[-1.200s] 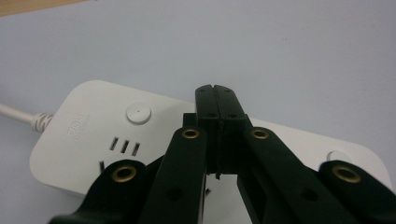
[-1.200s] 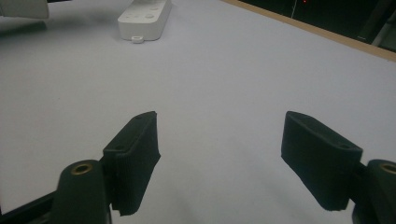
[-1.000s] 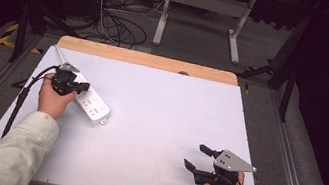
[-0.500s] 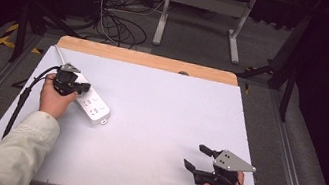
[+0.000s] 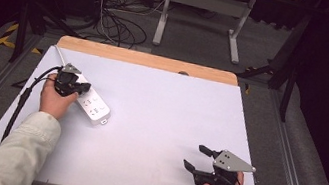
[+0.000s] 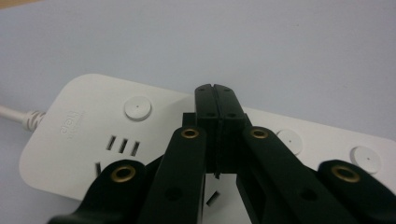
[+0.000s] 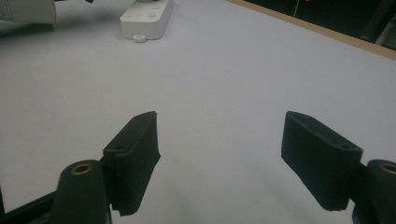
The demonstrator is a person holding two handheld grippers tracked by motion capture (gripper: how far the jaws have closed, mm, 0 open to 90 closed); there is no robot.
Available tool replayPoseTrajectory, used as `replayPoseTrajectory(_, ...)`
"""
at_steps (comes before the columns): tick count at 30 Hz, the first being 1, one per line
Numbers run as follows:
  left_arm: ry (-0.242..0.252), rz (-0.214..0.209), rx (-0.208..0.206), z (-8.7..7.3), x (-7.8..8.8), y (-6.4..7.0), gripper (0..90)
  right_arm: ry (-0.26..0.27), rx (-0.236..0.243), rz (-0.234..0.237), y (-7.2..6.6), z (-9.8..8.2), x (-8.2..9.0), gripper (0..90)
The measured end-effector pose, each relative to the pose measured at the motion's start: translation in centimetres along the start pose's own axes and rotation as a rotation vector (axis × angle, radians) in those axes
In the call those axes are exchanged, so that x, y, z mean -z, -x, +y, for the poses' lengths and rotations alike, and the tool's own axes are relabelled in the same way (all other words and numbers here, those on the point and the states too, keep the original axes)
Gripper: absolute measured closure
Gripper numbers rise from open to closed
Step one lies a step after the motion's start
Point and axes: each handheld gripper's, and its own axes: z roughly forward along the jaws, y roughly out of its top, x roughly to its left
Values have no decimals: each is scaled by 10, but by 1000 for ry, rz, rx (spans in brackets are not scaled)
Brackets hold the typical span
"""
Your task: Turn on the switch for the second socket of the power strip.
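A white power strip (image 5: 93,106) lies at the left of the white table, with its cord running to the far left corner. My left gripper (image 5: 83,88) hovers just over the strip's cord end. In the left gripper view its jaws are pressed together with nothing between them, tips (image 6: 215,89) above the strip (image 6: 88,135) between its round buttons. My right gripper (image 5: 196,157) rests near the front right of the table, jaws wide apart and empty. Seen from the right gripper (image 7: 219,140), the strip (image 7: 147,17) lies far off.
The white table (image 5: 164,113) has a wooden strip along its far edge (image 5: 147,60). The left gripper's black cable (image 5: 24,99) trails off the table's left side. Behind the table are a stand's metal legs (image 5: 200,17) and floor cables (image 5: 113,23).
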Motion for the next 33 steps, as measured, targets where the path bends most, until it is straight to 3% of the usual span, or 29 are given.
replayPoseTrajectory(4, -3, 21, -12, 0, -1, 4, 897, -1, 2, -1, 0, 0, 0, 280)
replayPoseTrajectory(26, 0, 50, -30, -2, -3, 9, 899, -7, 5, -1, -1, 0, -1, 280)
replayPoseTrajectory(33, 6, 37, -16, -2, -4, 7, 899, -9, 5, 0, -2, 0, -1, 280)
